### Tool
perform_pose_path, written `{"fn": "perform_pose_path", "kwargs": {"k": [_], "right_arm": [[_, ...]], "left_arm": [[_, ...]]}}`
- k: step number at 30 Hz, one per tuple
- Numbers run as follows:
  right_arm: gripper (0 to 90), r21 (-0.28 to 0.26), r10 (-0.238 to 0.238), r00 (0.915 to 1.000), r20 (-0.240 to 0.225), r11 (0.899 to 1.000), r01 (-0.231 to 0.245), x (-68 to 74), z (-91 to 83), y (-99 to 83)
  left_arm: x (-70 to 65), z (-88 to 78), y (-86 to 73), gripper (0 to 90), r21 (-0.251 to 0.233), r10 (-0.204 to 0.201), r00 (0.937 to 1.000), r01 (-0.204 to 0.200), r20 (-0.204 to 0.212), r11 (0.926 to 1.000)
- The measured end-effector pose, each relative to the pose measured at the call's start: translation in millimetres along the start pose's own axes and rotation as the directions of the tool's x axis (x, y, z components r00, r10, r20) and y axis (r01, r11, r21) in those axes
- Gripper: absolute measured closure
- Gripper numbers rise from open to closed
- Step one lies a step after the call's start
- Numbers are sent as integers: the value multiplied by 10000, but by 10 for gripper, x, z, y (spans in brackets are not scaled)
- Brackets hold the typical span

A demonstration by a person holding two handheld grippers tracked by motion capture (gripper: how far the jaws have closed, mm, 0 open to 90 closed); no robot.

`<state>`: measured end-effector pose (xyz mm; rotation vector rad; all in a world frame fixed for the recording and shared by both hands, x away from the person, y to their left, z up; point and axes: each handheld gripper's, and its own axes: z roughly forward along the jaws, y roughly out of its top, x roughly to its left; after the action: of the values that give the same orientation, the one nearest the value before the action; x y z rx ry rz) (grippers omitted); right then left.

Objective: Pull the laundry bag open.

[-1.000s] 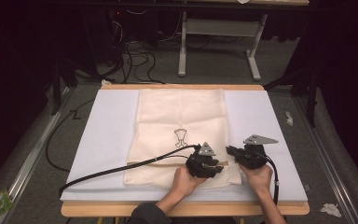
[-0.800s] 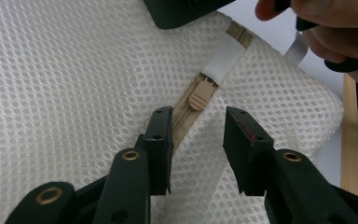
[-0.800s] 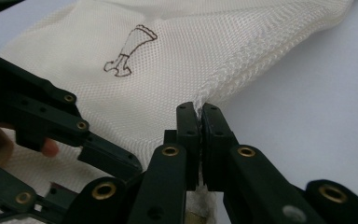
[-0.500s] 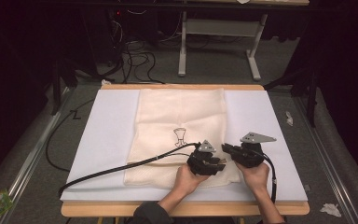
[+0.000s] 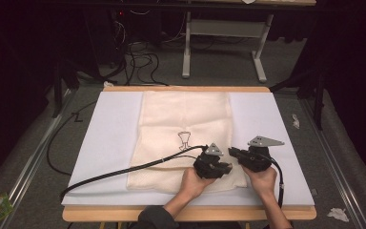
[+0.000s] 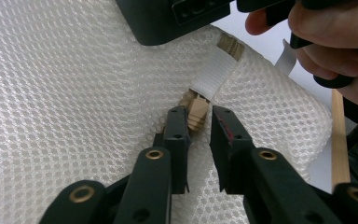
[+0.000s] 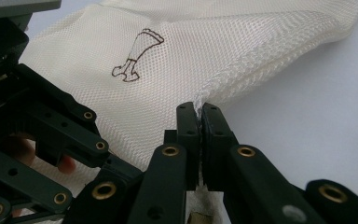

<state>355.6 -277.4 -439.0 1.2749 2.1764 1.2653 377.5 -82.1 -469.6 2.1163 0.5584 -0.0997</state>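
High view: a cream mesh laundry bag [image 5: 186, 138] lies flat along the middle of a pale lilac foam mat [image 5: 109, 138] that covers a wooden table [image 5: 124, 213], with a small brown line drawing [image 5: 184, 140] printed near the bag's centre. Both grippers sit at the bag's near right corner, close to the table's near edge, just beside each other.

Left gripper [image 6: 199, 122]: its jaws have just been closing and now stand a narrow gap apart, with a small tan ribbed zipper pull [image 6: 197, 113] between the tips. That pull leans against the left jaw, while a sliver of mesh still shows between it and the right jaw, so whether the pads press on it I cannot tell. A white ribbon tab [image 6: 213, 74] runs up from the pull across the mesh, and the other hand [image 6: 335, 42] shows at the upper right.

Right gripper [image 7: 198, 115]: the jaws are fully pinched together on the stitched hem at the bag's edge, which rises from between the tips; the mat lies bare to its right
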Motion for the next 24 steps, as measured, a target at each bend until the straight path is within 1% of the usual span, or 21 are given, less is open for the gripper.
{"fn": "perform_pose_path", "kwargs": {"k": [4,7,9,11,13,14,15,16,18,21,22,23,24], "right_arm": [[886,23,-76,10000,-30,10000,76,-5,13,-4],[886,10,4,10000,-19,10000,-4,-7,5,-10],[886,-26,41,10000,-18,10000,-41,-17,3,-19],[885,-40,58,10000,-12,10000,-58,-15,4,-20],[886,-59,43,10000,-12,10000,-43,-13,3,-19],[885,-64,42,10000,-10,10000,-42,-15,1,-19],[886,-63,41,10000,-22,10000,-41,-19,-1,-20],[886,-63,41,10000,-22,10000,-41,-19,-1,-20],[885,-40,60,10000,-17,10000,-60,-22,0,-22],[885,-25,60,10000,-39,10000,-60,-12,9,-25],[885,-29,61,10000,-66,10000,-61,-14,17,-26],[885,-20,114,9999,-93,9999,-114,-15,26,-26],[885,-27,126,9999,-110,9999,-127,-18,33,-25]], "left_arm": [[3,7,0,799,5,-56,10000,56,2,10000],[-4,0,3,813,-55,-3,10000,3,-7,10000],[-9,-16,11,841,-99,52,10000,-52,7,9999],[-9,-18,13,844,-104,32,10000,-31,34,9999],[-7,-17,14,843,-117,9,10000,-8,66,9999],[-5,-15,15,816,-135,-13,9999,14,111,9999],[2,-9,15,788,-200,-52,9996,57,269,9998],[3,-2,14,788,-244,-115,9992,125,390,9996],[2,7,8,772,-237,-171,9990,181,420,9996],[1,3,8,809,-166,-143,9992,149,370,9998],[0,0,11,819,-144,-178,9992,183,356,9997],[2,-3,16,855,-100,-229,9989,233,401,9997],[3,-6,20,862,-83,-294,9987,298,418,9995]]}}
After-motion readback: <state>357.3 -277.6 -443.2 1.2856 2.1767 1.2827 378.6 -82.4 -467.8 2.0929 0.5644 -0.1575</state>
